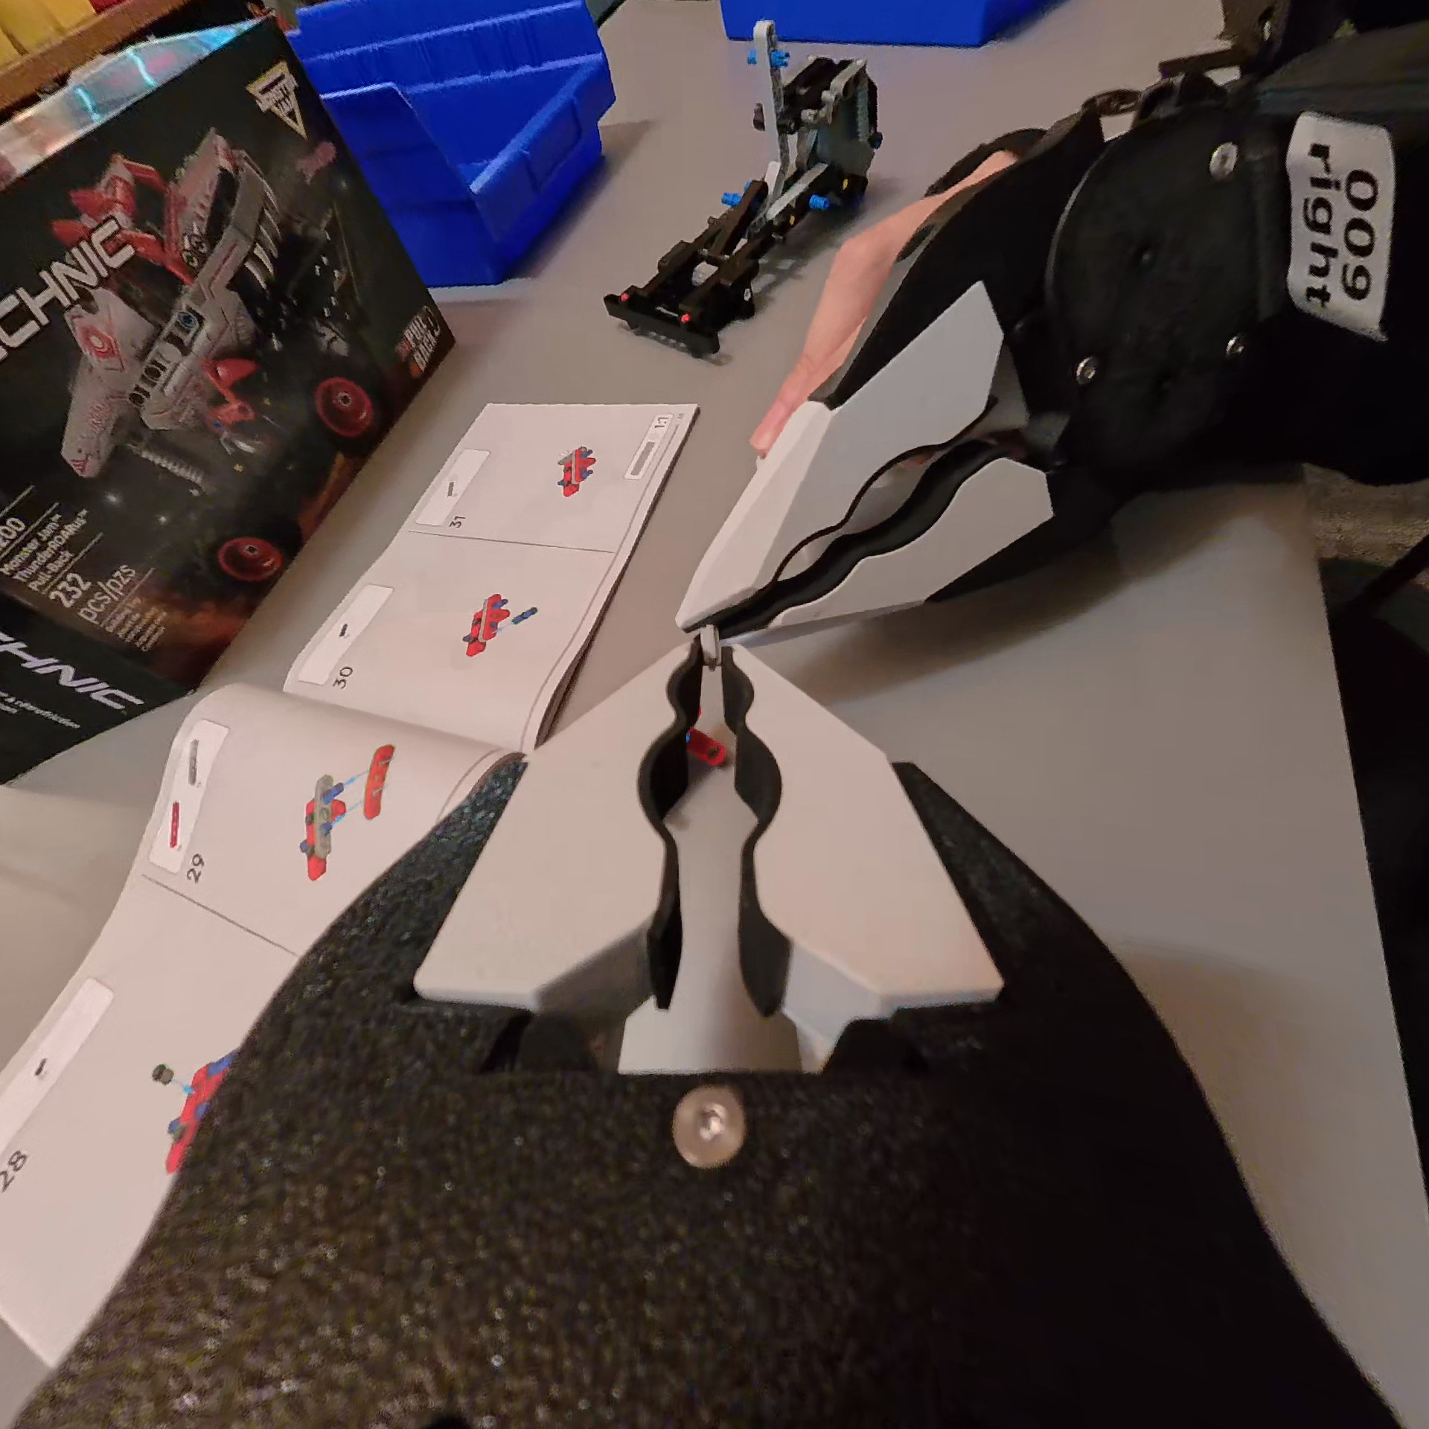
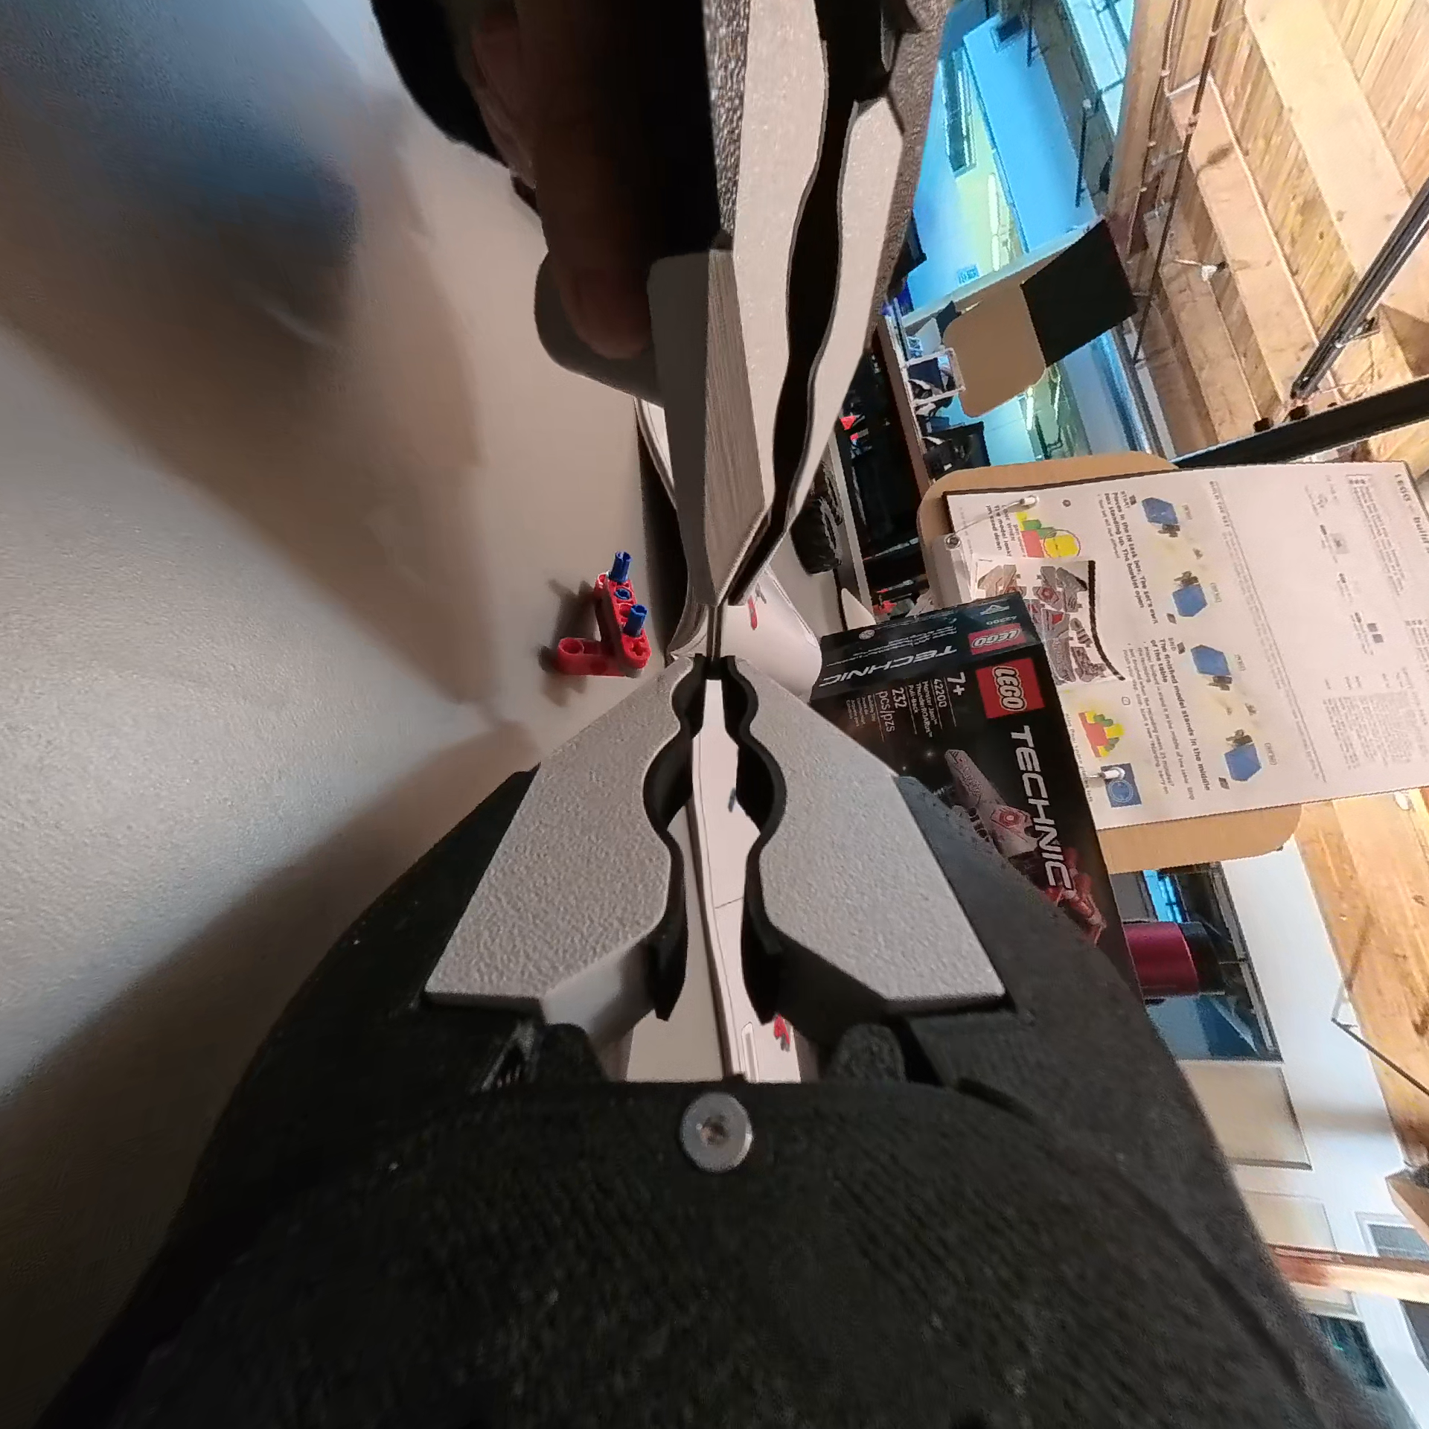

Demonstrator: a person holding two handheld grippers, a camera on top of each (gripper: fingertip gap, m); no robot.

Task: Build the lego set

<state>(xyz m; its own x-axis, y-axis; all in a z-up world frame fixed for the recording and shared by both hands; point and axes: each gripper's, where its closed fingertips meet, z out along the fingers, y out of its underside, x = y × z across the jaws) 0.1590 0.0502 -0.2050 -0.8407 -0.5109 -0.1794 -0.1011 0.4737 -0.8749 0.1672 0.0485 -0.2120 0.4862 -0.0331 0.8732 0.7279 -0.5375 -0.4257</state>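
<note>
My left gripper (image 1: pixel 710 653) and my right gripper (image 2: pixel 711 666) meet tip to tip above the grey table. Both are shut on one small thin grey Lego piece (image 1: pixel 710 643), which also shows in the right wrist view (image 2: pixel 714 630). In the left wrist view the right gripper (image 1: pixel 700 622) comes in from the right, with a hand (image 1: pixel 843 309) behind it. In the right wrist view the left gripper (image 2: pixel 725 603) comes in from above. A small red assembly with blue pins (image 2: pixel 611 626) lies on the table just below the tips; a bit of it shows between my left fingers (image 1: pixel 707 752).
An open instruction booklet (image 1: pixel 464 619) lies left of the grippers. The Lego box (image 1: pixel 178 348) stands at far left and also shows in the right wrist view (image 2: pixel 966 734). Blue bins (image 1: pixel 464 131) and a partly built black chassis (image 1: pixel 773 201) sit farther back. A printed sheet on cardboard (image 2: pixel 1198 634) stands behind the box. Less than 4 cm separates the two grippers' tips.
</note>
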